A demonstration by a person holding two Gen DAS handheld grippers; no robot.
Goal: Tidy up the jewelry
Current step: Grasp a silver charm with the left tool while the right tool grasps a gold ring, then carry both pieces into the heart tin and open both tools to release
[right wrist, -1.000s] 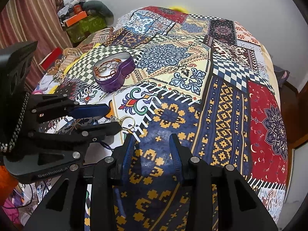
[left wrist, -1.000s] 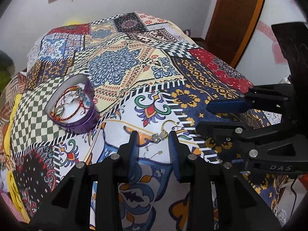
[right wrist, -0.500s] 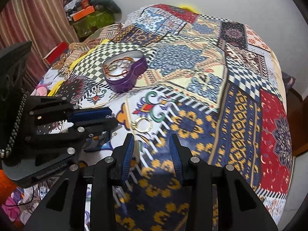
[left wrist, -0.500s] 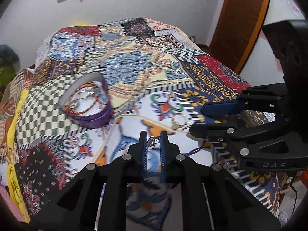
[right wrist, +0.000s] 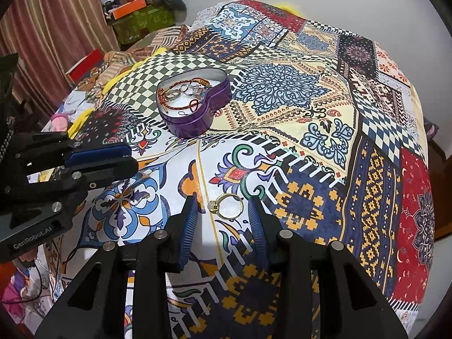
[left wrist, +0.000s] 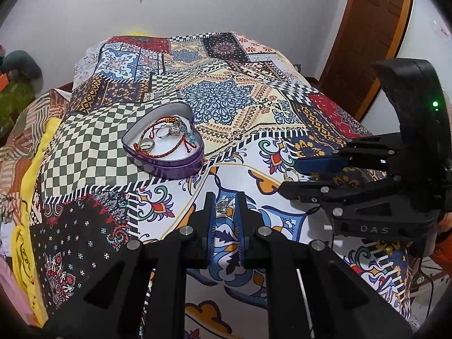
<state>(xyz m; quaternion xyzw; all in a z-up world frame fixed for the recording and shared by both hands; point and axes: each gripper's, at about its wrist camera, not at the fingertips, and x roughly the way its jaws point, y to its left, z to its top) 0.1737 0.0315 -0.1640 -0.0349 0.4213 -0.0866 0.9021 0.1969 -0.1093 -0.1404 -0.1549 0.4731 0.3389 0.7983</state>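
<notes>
Both my grippers have shifted: left gripper (left wrist: 225, 208) has clamped a small earring (left wrist: 222, 206) and lifted; right gripper (right wrist: 223, 212) jaws, closing, straddle the gold ring (right wrist: 227, 206) on the bed (right wrist: 310, 130), untouched. Squeeze squarely, then carry to the heart tin (right wrist: 195, 124).

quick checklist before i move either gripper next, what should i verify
1. Silver earring held by left gripper: ok, the jaws have just been closing and now pinch it.
2. Gold ring between right gripper jaws: ok, it lies flat on the bedspread.
3. Right grip on the ring: not ok, the jaws have just been closing, but there are gaps on both sides.
4. Heart-shaped tin open: ok, no lid, jewelry inside.
5. Left path to the tin: ok, only bedspread between.
6. Grippers apart: ok, but close.
</notes>
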